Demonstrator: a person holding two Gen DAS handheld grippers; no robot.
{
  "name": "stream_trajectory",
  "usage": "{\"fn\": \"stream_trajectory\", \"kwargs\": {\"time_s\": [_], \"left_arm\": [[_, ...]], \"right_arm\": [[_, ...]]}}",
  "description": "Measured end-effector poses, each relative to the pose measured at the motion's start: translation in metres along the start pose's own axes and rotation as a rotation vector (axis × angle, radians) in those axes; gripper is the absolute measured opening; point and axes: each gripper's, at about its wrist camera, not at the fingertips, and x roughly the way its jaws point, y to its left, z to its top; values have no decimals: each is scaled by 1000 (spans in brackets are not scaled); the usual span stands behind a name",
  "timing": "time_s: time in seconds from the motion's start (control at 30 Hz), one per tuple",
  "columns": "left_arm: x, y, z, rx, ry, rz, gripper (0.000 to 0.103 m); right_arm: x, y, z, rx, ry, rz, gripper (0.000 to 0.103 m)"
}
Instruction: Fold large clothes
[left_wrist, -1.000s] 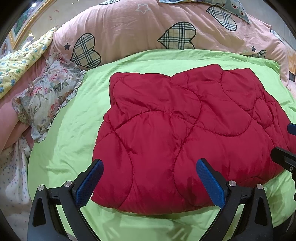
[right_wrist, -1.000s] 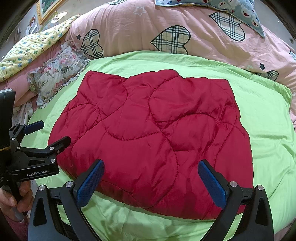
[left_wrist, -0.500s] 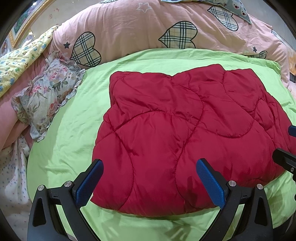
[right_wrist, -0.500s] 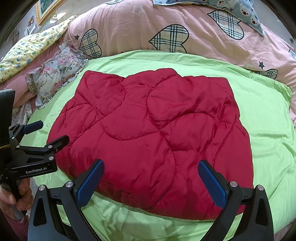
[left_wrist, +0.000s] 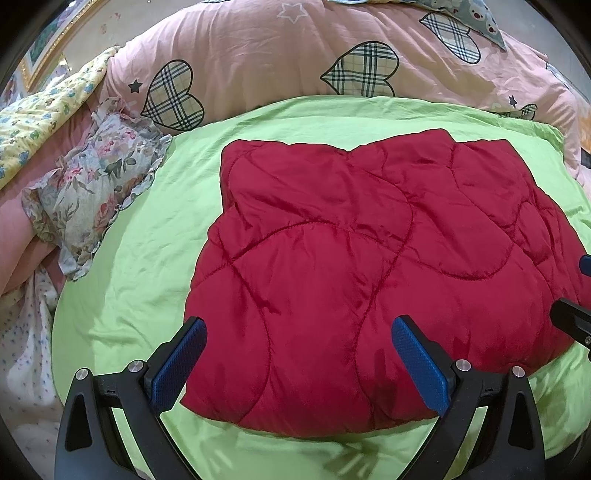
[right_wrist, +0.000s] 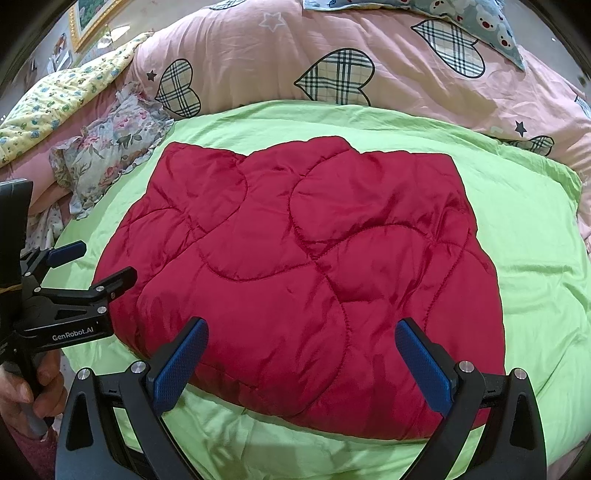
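A red quilted padded garment (left_wrist: 362, 266) lies folded into a rough rectangle on a lime green sheet (left_wrist: 147, 258); it also shows in the right wrist view (right_wrist: 303, 280). My left gripper (left_wrist: 299, 354) is open and empty, hovering above the garment's near left edge. My right gripper (right_wrist: 301, 356) is open and empty above the garment's near edge. The left gripper also shows in the right wrist view (right_wrist: 92, 266), beside the garment's left edge, held by a hand. Part of the right gripper shows at the right rim of the left wrist view (left_wrist: 576, 295).
A pink duvet with plaid hearts (left_wrist: 332, 55) is piled behind the sheet. A floral frilled pillow (left_wrist: 96, 192) lies left of the garment. A yellow floral cloth (left_wrist: 40, 118) is at the far left. A blue bear-print pillow (right_wrist: 461, 22) lies at the back right.
Both grippers have drifted slightly; the garment sits a touch lower in both views. Nothing was grasped or released.
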Motion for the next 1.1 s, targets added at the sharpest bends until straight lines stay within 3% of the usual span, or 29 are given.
{"fn": "stream_trajectory", "kwargs": {"time_s": [1.1], "left_arm": [[0, 4, 1, -21, 28, -35, 101]], "right_arm": [[-2, -4, -3, 19, -9, 19, 102]]}}
